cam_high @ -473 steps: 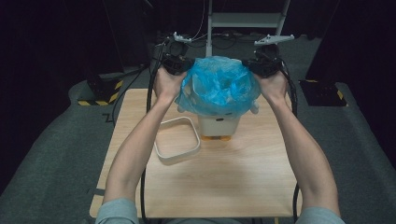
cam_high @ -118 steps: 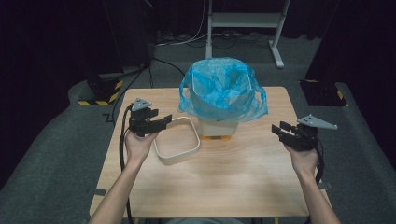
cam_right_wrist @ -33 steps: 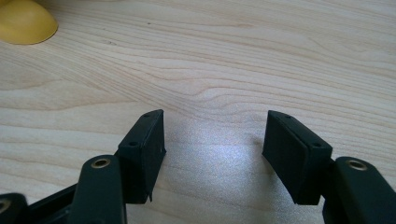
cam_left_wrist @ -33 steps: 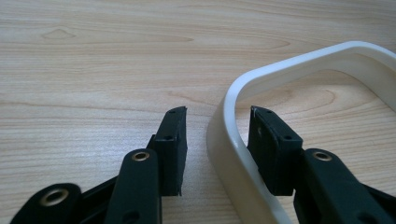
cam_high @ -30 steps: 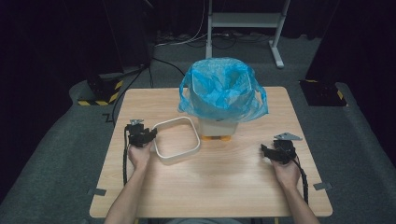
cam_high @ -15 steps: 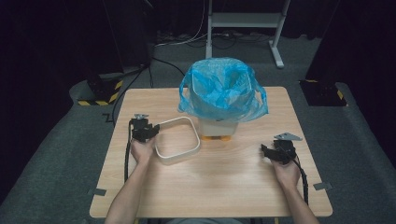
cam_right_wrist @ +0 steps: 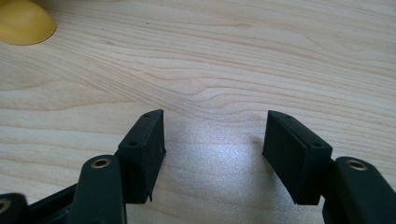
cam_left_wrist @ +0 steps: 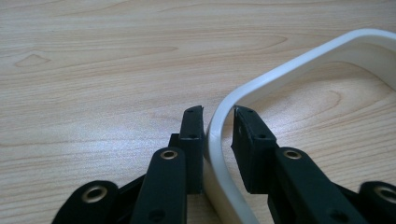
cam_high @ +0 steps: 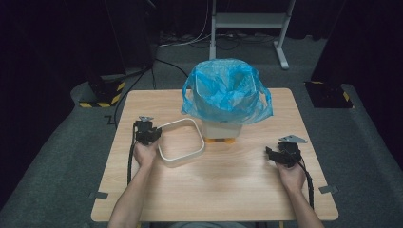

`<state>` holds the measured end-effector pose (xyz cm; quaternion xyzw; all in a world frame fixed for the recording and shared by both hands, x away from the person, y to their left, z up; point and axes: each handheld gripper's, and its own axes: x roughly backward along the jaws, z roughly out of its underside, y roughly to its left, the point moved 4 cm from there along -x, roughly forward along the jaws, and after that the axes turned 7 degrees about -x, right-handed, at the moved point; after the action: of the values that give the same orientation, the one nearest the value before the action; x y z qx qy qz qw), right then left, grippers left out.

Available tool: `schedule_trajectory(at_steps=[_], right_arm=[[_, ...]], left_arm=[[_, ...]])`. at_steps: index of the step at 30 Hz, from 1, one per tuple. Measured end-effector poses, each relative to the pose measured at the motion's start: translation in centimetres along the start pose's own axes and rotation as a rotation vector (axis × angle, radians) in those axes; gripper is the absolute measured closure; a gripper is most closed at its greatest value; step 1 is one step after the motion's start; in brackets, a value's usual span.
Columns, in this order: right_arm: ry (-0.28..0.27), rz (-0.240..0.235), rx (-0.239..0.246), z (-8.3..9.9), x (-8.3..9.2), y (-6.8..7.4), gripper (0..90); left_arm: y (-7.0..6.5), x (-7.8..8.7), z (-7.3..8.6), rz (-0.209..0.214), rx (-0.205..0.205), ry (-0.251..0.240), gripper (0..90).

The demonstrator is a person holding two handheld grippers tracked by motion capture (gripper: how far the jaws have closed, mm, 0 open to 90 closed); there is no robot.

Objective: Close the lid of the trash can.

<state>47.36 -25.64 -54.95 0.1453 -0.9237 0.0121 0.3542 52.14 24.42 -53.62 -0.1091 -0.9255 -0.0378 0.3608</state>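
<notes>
A: Starting with the white frame (cam_high: 179,162): flat on the left half of the desk (cam_high: 223,190), opening upward, just beside the bin (cam_high: 222,128) and in front of it to the left.

B: Long axis?

A: Hard to call. Near square with rounded corners, turned a little off the desk's edges.

B: And the left tool (cam_high: 151,134)?

A: Astride the frame's left corner, one jaw outside the wall and one inside. Seen up close in the left gripper view (cam_left_wrist: 218,112): outer pad against the rim, inner pad just short of it. Jaws just now closing, rim between them, not yet clamped.

B: Room to move?

A: Bare wood to the left as far as the desk's edge, and a wide open stretch in front. Tighter on the right, with the bin's base close by and the blue bag (cam_high: 228,90) hanging out over the frame's far corner.

B: Right tool (cam_high: 270,153)?

A: Well apart, low over the right side of the desk, pointing left. Jaws spread wide in the right gripper view (cam_right_wrist: 215,116), only wood grain between them.

B: Anything cut off?

A: Far part of the frame out of the left gripper view. Yellow foot (cam_right_wrist: 21,21) clipped at the corner of the right one. Frame's far corner partly under the bag from above.
</notes>
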Motion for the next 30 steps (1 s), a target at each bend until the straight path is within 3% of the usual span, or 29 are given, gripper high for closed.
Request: schedule_trajectory(at_steps=[11, 17, 30], right_arm=[[-0.001, 0.003, 0.002, 0.00, 0.00, 0.01, 37.9], [-0.001, 0.004, 0.000, 0.01, 0.01, 0.01, 37.7], [-0.001, 0.008, -0.001, 0.05, 0.05, 0.01, 37.1]], left_arm=[[-0.18, -0.46, 0.14, -0.011, -0.013, 0.012, 74.6], [-0.40, -0.50, 0.14, -0.029, -0.056, 0.017, 76.3], [-0.38, -0.13, 0.17, -0.012, -0.090, 0.026, 79.2]])
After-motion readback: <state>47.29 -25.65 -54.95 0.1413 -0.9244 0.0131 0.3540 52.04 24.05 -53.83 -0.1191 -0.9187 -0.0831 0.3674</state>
